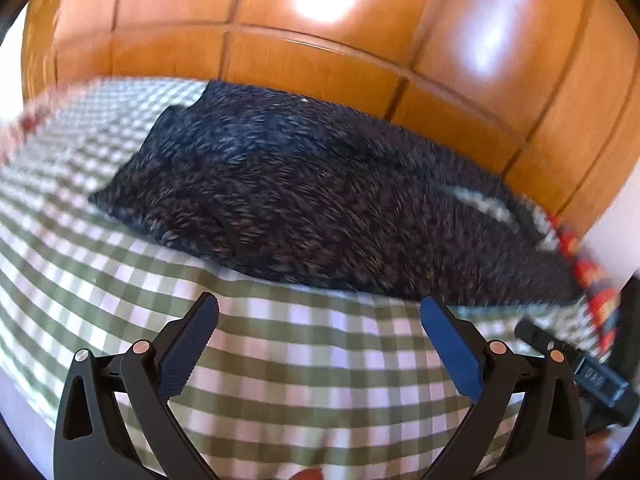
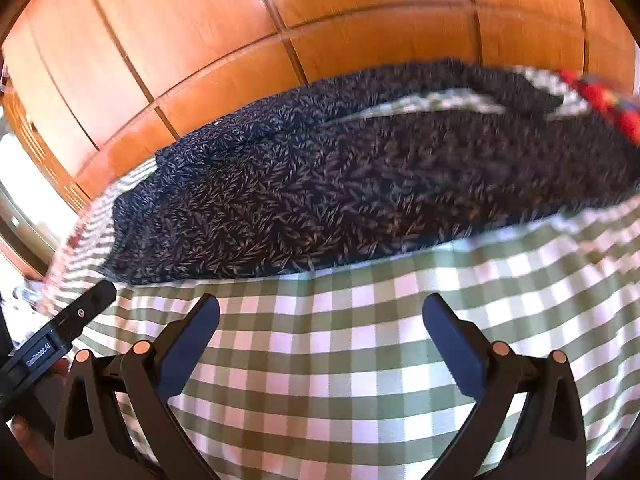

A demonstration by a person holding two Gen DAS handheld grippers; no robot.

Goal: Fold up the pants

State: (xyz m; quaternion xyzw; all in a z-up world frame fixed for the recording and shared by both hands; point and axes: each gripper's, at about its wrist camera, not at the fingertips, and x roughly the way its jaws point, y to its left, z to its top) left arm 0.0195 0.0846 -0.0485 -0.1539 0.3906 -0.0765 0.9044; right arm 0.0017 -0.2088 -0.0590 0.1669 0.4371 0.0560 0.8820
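The dark navy pants [image 1: 304, 196] with a fine leaf print lie spread across a green-and-white checked cloth [image 1: 312, 364]. In the right wrist view the pants [image 2: 340, 196] stretch from left to right, with a strip of cloth showing between the two legs. My left gripper [image 1: 319, 310] is open and empty, just short of the pants' near edge. My right gripper [image 2: 320, 310] is open and empty, also a little short of the near edge. The left gripper's body [image 2: 60, 332] shows at the left of the right wrist view.
Glossy orange wooden cabinet doors [image 1: 320, 40] stand right behind the cloth-covered surface. A red patterned trim [image 1: 588, 272] runs along the cloth's right end. The right gripper's body [image 1: 580, 364] shows at the lower right of the left wrist view.
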